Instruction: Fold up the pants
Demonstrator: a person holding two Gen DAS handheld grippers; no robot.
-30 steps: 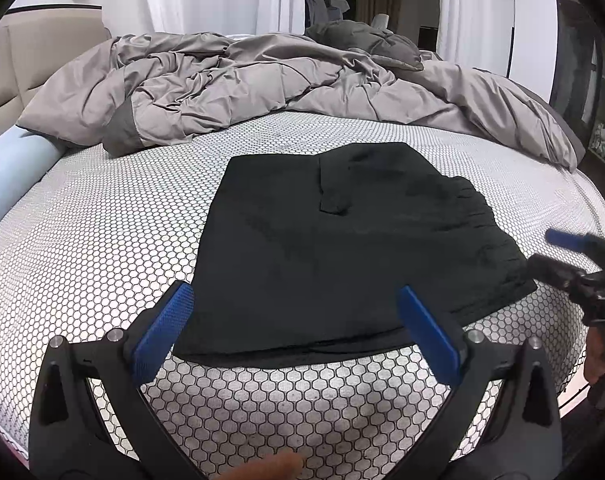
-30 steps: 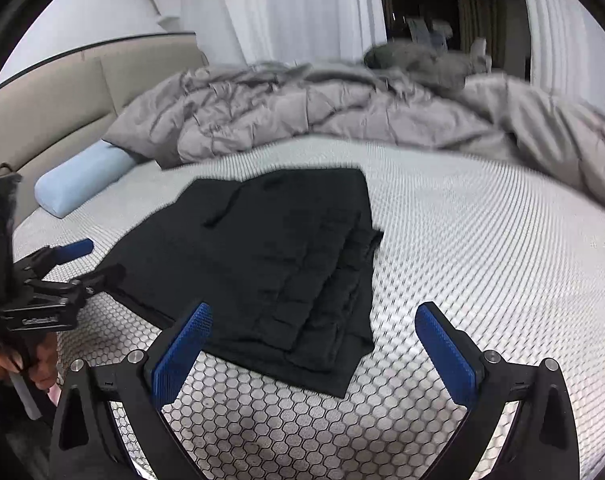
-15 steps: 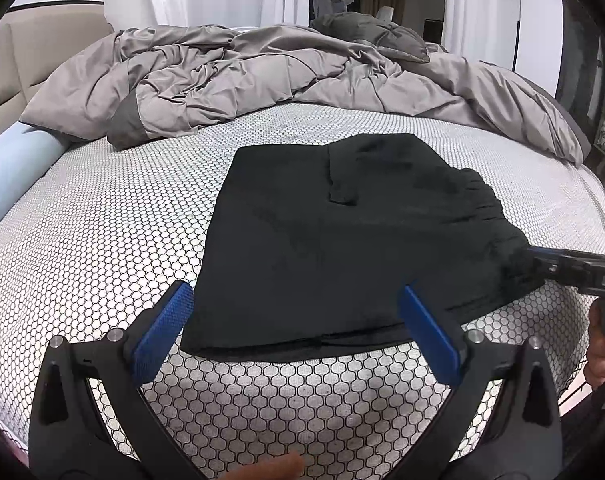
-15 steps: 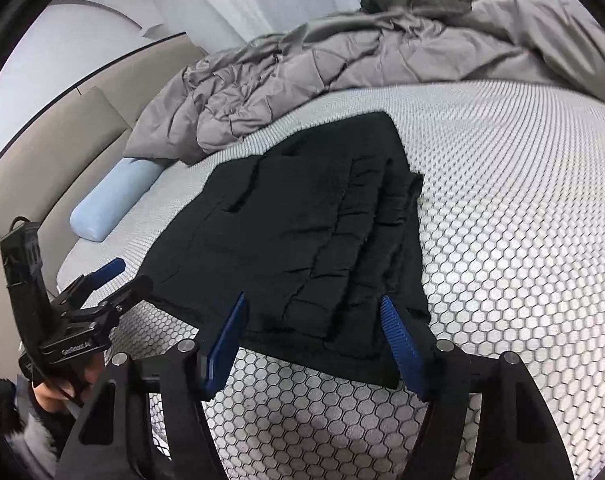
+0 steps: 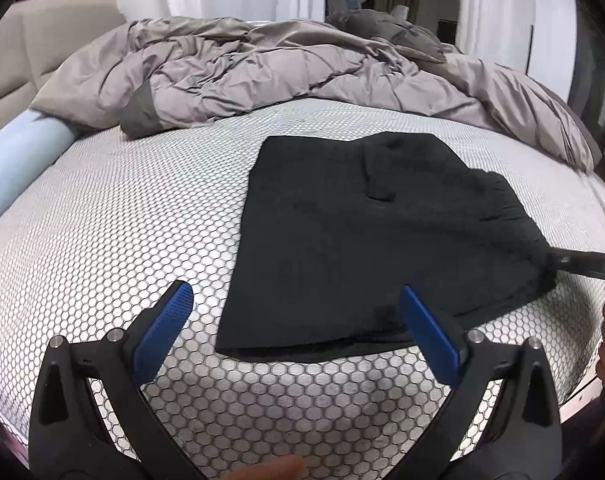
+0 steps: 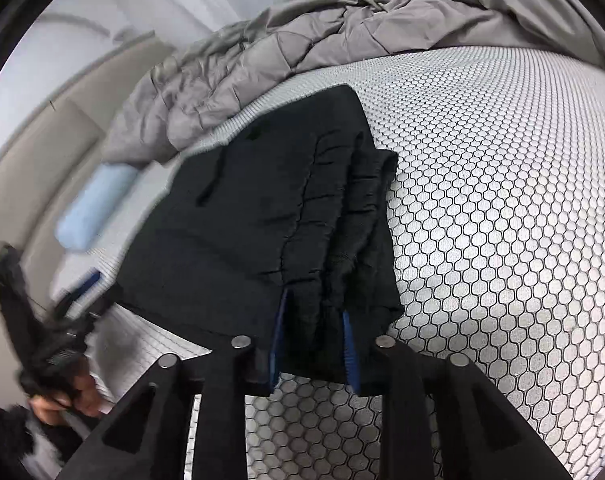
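Left wrist view: the folded black pants lie flat on the honeycomb-patterned mattress, with bare mattress all round and a rumpled grey duvet well behind. The left gripper is spread wide, holding nothing, its fingers flanking the pants' near hem. The right gripper is cut off at the frame's edge.

Right wrist view: the right gripper's jaws are closing around the gathered waistband corner, fabric between them; whether the pads already press is unclear. The far side is blurred.
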